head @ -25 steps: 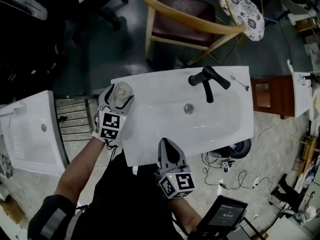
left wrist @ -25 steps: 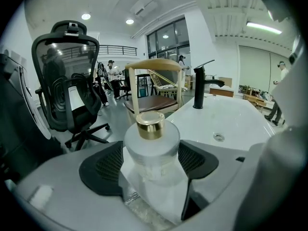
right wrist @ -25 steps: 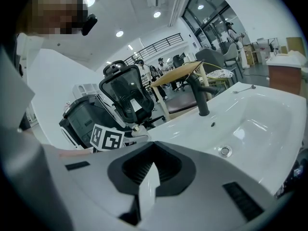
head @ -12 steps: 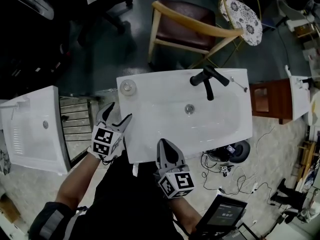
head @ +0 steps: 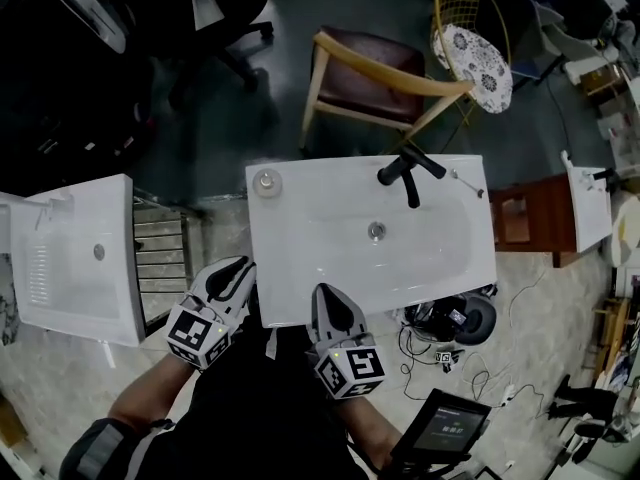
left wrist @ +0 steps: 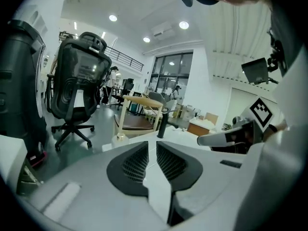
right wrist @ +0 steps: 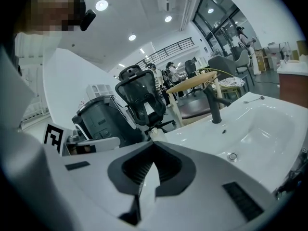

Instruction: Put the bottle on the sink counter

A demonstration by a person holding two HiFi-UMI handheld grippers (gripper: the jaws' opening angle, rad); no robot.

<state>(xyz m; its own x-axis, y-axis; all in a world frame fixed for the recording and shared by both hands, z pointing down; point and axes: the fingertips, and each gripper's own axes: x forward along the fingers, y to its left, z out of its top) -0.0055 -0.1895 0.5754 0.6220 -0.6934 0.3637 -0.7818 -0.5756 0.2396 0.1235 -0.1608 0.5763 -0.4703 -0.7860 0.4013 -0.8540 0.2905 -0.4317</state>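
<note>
The small clear bottle (head: 266,182) stands upright on the far left corner of the white sink counter (head: 300,268), apart from both grippers. It also shows past the jaws as the bottle (left wrist: 120,136) and the bottle (right wrist: 157,134). My left gripper (head: 234,274) hangs off the counter's near left corner; its jaws are closing to a thin gap with nothing between them, as seen at my left gripper (left wrist: 152,146). My right gripper (head: 333,303) rests at the counter's near edge, shut and empty, pads meeting at my right gripper (right wrist: 153,142).
A black faucet (head: 405,173) stands at the back of the basin, a drain (head: 376,231) in its middle. A second white basin (head: 60,258) lies to the left, a wooden chair (head: 370,83) and patterned stool (head: 472,53) behind. Cables (head: 455,318) lie on the floor right.
My left gripper let go of the bottle on the counter's far left corner, drew back toward me past the near edge, and its jaws came together. The right gripper stayed put.
</note>
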